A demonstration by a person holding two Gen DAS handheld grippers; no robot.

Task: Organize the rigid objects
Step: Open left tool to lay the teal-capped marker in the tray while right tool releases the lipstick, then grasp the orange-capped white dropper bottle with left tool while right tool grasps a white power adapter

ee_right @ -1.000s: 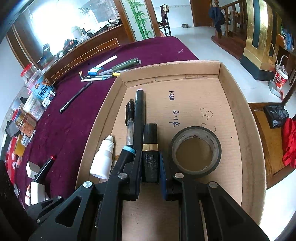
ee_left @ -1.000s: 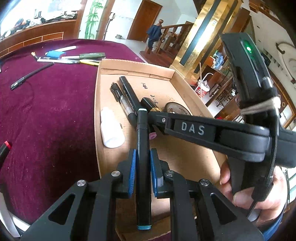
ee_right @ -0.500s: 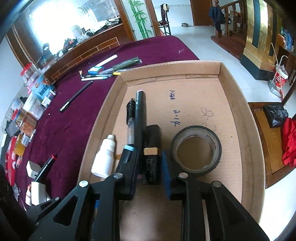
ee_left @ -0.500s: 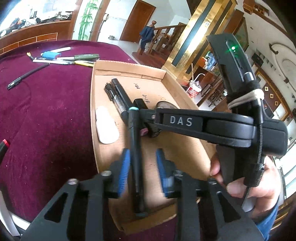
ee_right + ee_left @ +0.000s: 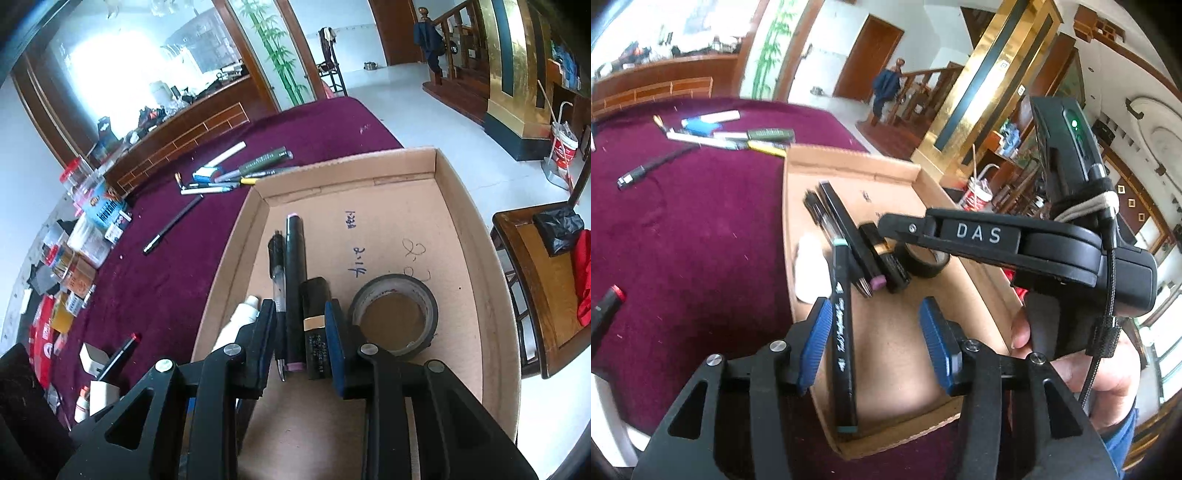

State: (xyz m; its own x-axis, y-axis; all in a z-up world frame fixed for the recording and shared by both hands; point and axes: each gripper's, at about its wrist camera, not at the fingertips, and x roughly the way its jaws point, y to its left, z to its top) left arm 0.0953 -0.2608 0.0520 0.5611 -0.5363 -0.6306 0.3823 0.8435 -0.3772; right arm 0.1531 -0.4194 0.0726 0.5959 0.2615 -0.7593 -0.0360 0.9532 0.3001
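Observation:
A black marker with teal ends [image 5: 844, 332] lies flat in the cardboard box [image 5: 849, 173], close to the left pad of my left gripper [image 5: 877, 343]. That gripper's jaws are opening and nothing is pressed between them. My right gripper [image 5: 300, 343] hangs over the box [image 5: 461, 221] with its jaws opening. Between them lie a black tube with a gold band [image 5: 317, 332], a pink-ended black marker [image 5: 295, 288] and a clear pen [image 5: 277, 280], none of them gripped. In the left wrist view the right gripper's finger [image 5: 905, 227] reaches over those pens.
A roll of dark tape [image 5: 391, 286] and a white bottle [image 5: 810, 266] also lie in the box. Several pens [image 5: 240, 170] and a black stylus [image 5: 173, 229] rest on the maroon cloth behind. Small boxes [image 5: 74, 258] crowd the left; a wooden chair [image 5: 535, 295] stands right.
My left gripper opened wide and let go of the teal-ended marker, which now lies in the box. My right gripper's pads came off the gold-banded tube.

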